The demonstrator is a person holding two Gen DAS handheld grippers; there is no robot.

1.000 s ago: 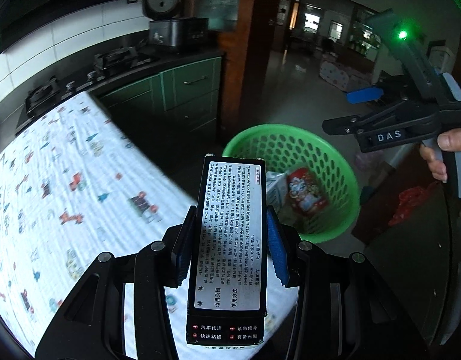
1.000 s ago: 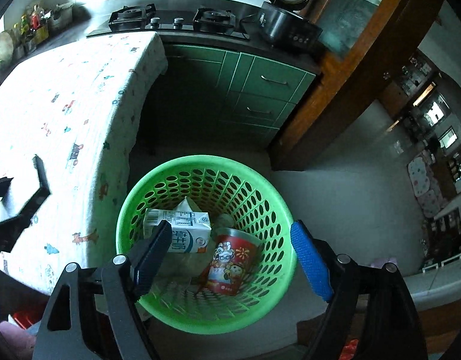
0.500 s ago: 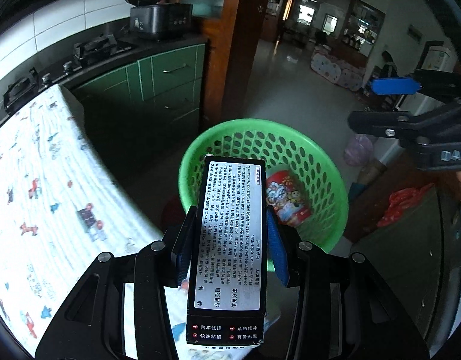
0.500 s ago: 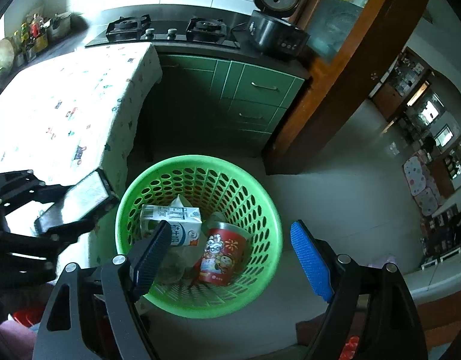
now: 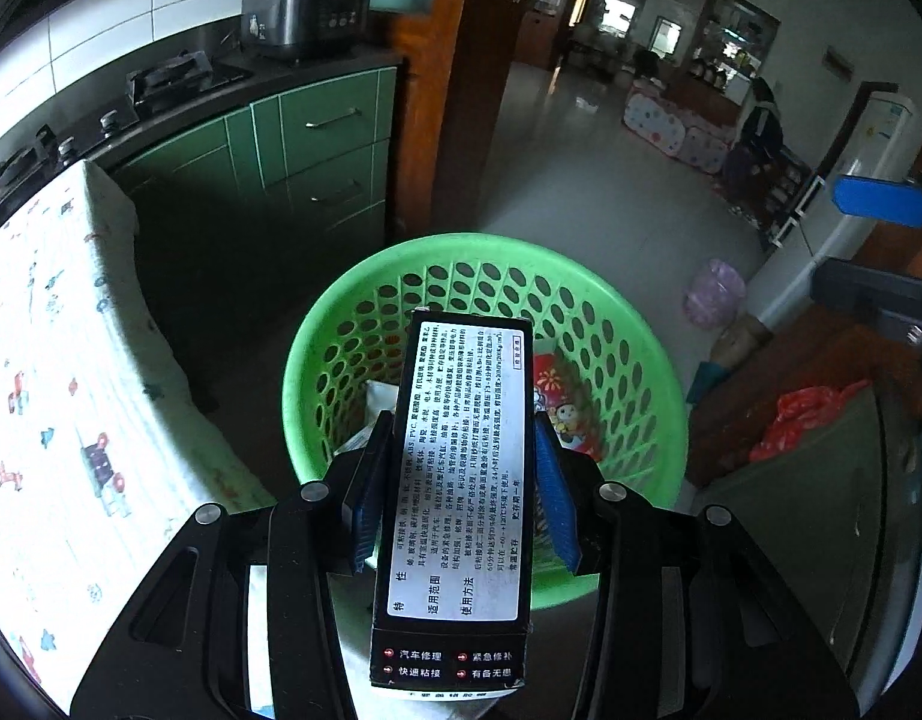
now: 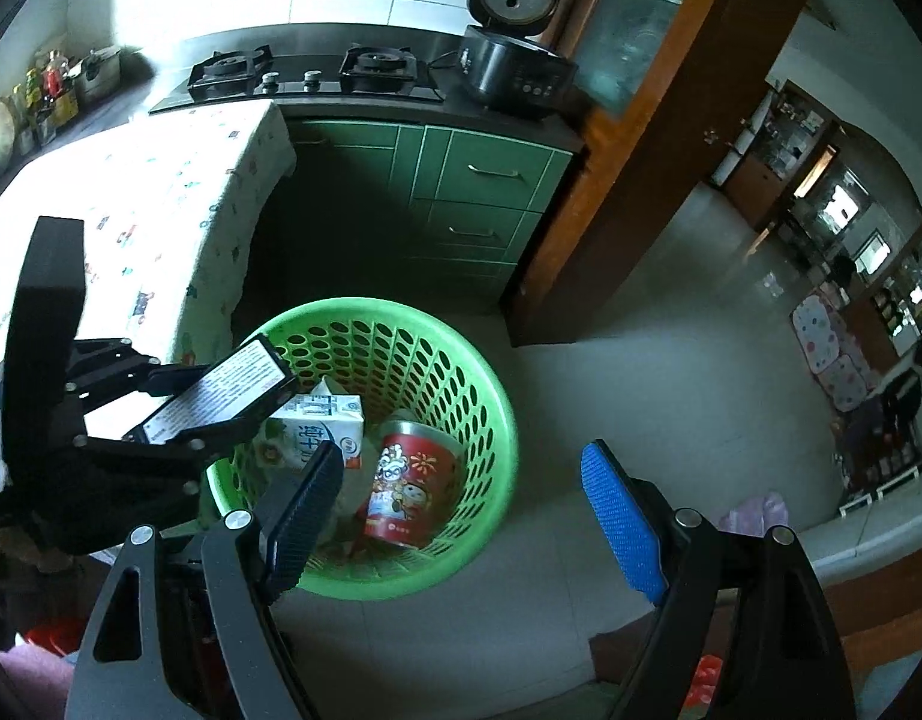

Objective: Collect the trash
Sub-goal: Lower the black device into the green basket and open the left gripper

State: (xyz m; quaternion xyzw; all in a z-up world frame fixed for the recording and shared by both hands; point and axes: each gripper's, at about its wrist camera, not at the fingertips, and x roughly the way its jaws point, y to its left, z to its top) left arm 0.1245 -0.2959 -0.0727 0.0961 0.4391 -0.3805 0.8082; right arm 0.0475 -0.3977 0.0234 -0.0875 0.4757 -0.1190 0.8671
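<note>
My left gripper [image 5: 458, 492] is shut on a long black box with a white printed label [image 5: 461, 480], held above the near rim of the green perforated basket [image 5: 628, 372]. In the right wrist view the same box [image 6: 221, 399] pokes over the basket's left rim [image 6: 490, 396]. Inside the basket lie a white milk carton [image 6: 323, 426] and a red printed cup [image 6: 413, 480]. My right gripper [image 6: 461, 516] is open with nothing between its fingers, hovering above the basket's near side.
A table with a patterned cloth [image 5: 47, 396] stands left of the basket. Green cabinets [image 6: 461, 192] with a stove [image 6: 305, 75] and a rice cooker [image 6: 508, 36] lie behind. Bare floor [image 6: 670, 390] stretches right. A red bag [image 5: 802, 420] lies at the right.
My left gripper carried the box from over the table edge to above the basket. In the right wrist view the box has come in over the basket's left rim.
</note>
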